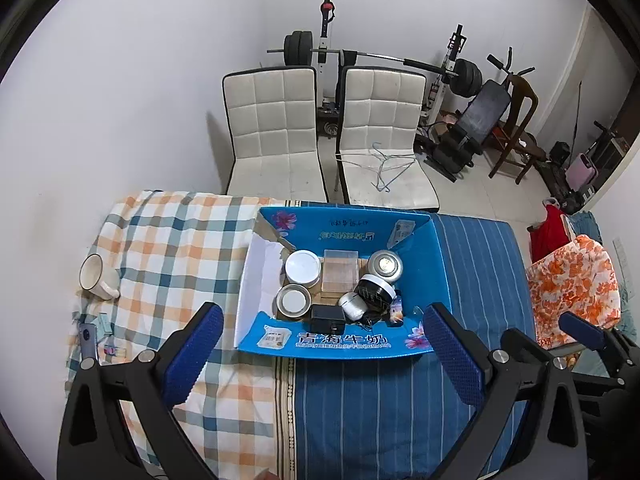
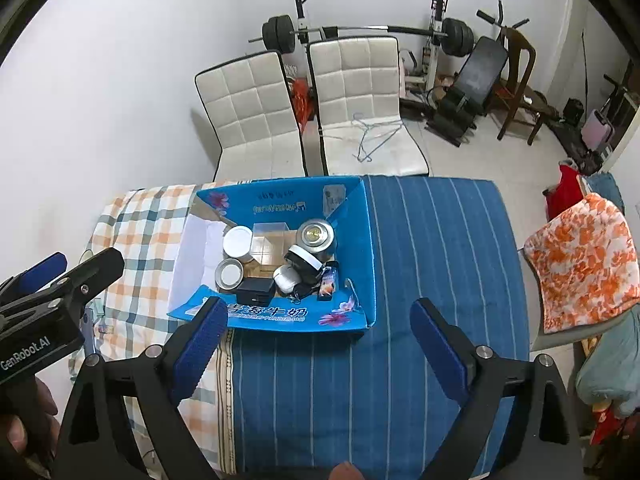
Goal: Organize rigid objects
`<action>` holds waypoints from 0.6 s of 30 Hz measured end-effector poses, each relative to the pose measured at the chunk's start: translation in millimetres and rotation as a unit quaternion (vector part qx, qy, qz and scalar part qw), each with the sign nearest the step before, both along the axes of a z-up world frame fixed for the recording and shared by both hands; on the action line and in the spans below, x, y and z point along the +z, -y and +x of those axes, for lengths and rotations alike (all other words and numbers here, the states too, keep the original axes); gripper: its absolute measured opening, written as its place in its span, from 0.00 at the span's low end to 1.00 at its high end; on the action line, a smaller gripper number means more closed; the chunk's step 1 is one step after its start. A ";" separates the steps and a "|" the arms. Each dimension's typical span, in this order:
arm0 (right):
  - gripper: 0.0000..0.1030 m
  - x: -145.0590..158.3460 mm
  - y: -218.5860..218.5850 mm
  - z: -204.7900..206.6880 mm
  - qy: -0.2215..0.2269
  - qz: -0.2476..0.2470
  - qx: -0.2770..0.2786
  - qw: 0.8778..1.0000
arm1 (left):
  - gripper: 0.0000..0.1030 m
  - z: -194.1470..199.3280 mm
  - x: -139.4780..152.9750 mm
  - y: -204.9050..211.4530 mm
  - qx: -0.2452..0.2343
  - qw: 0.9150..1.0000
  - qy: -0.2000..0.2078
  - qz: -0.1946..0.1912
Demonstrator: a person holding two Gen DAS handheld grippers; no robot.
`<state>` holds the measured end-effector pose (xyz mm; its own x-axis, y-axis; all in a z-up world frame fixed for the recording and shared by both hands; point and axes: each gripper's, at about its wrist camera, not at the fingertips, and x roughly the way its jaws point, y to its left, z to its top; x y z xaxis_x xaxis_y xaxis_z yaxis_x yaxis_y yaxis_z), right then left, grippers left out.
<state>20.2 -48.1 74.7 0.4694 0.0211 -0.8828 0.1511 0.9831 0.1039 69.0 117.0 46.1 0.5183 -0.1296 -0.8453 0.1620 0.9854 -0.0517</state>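
Now, grippers: left point(image 1: 324, 354) and right point(image 2: 320, 344) both spread wide, empty.
Mug point(image 1: 96, 278): far left of left gripper, outside box point(image 1: 344, 346).
Handling: likely rigid, breakable; best pinched at rim.

Both views evenly lit, soft indoor light, cool tint. Soft shadows cast left of the white chairs point(image 1: 276, 128) onto the wall. Small glare spot seen on the metal lamp point(image 1: 385, 266). Strong fisheye bend w/ black vignette at corners. Focus sharp at centre, softer toward edges.
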 end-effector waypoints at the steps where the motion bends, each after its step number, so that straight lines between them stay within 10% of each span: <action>1: 0.92 3.5 -0.2 -3.3 0.003 -0.003 0.001 1.000 | 0.99 -2.1 1.3 -0.8 0.000 1.000 0.001 -0.001; 18: 0.92 25.2 1.9 -21.5 0.025 -0.033 -0.009 0.999 | 0.99 -24.7 6.0 -7.1 0.007 1.000 0.008 0.010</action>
